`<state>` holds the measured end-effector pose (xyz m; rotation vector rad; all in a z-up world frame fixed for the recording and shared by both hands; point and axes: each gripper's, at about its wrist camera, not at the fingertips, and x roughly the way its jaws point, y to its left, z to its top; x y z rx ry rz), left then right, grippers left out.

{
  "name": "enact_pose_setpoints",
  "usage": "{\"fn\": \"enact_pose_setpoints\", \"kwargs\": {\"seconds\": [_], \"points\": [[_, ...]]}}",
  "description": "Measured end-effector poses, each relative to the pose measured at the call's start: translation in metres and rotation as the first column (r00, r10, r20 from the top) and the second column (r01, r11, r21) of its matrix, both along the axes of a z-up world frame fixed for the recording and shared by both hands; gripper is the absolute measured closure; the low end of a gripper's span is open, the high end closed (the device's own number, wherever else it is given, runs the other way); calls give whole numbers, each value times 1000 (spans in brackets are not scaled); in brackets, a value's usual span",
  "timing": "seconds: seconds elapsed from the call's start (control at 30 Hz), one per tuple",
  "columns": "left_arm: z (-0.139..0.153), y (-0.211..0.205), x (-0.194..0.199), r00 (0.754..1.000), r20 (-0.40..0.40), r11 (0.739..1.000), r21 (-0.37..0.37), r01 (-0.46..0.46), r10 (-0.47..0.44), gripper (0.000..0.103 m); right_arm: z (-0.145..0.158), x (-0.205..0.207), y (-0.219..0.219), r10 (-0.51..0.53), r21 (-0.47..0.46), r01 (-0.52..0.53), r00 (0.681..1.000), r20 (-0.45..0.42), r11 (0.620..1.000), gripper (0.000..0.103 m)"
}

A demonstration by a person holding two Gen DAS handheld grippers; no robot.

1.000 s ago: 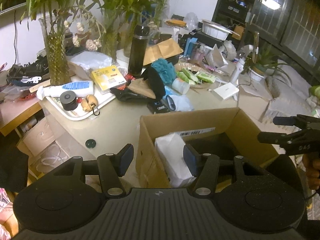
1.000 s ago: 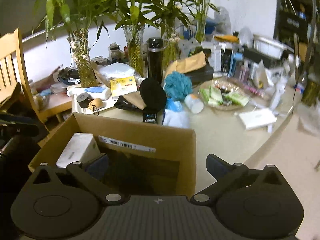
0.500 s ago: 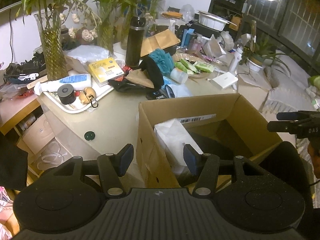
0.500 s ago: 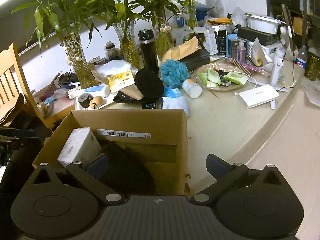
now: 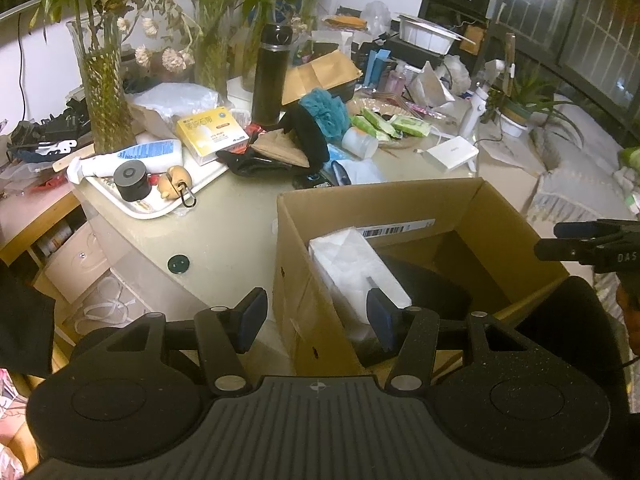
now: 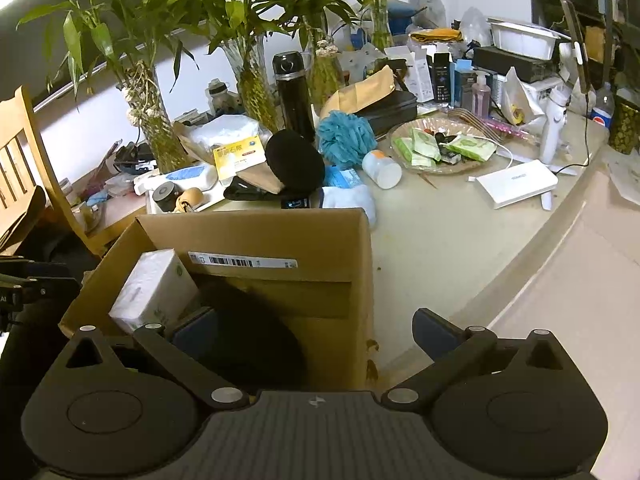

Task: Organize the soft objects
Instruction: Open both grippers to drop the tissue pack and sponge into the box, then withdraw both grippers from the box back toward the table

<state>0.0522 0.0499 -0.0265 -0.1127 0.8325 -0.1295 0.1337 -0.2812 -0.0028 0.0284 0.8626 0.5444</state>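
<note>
An open cardboard box [image 5: 516, 232] [image 6: 256, 236] stands on the table's near edge. Inside it lie a white tissue pack [image 5: 352, 264] [image 6: 152, 288] and a dark soft item [image 5: 432, 292] [image 6: 256, 328]. My left gripper [image 5: 316, 316] is open and empty, straddling the box's left wall. My right gripper [image 6: 316, 332] is open and empty over the box's right wall; it also shows in the left wrist view [image 5: 588, 246]. On the table beyond lie a teal bath pouf [image 5: 324, 110] [image 6: 346, 136], a black round cushion [image 6: 294, 166] [image 5: 308, 138] and a light blue cloth [image 6: 350, 200].
A white tray [image 5: 140, 212] holds a bottle, a small speaker and a toy. Glass vases with bamboo [image 5: 104, 100], a black flask [image 5: 272, 76] [image 6: 294, 96], a yellow box [image 5: 212, 134], a snack plate [image 6: 440, 148] and a white device [image 6: 516, 182] crowd the table. A wooden chair [image 6: 24, 168] stands left.
Both grippers have pulled back and risen from the box, so more of its inside shows. Both stay open. Nothing on the table has moved.
</note>
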Motion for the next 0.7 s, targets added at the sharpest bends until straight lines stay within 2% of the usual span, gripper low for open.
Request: {"fn": "enact_pose_setpoints", "kwargs": {"seconds": [0.4,0.5,0.7], "points": [[1,-2,0,1000,4,1000,-7,-2,2,49,-12,-7,8,43,59,-37,994,-96,998,0],[1,-2,1,1000,6,1000,-9,-1,1,49,-11,-12,12,35,40,-31,995,-99,999,0],[1,0,4,1000,5,1000,-16,-8,8,49,-8,-17,8,26,63,-18,991,-131,998,0]]}}
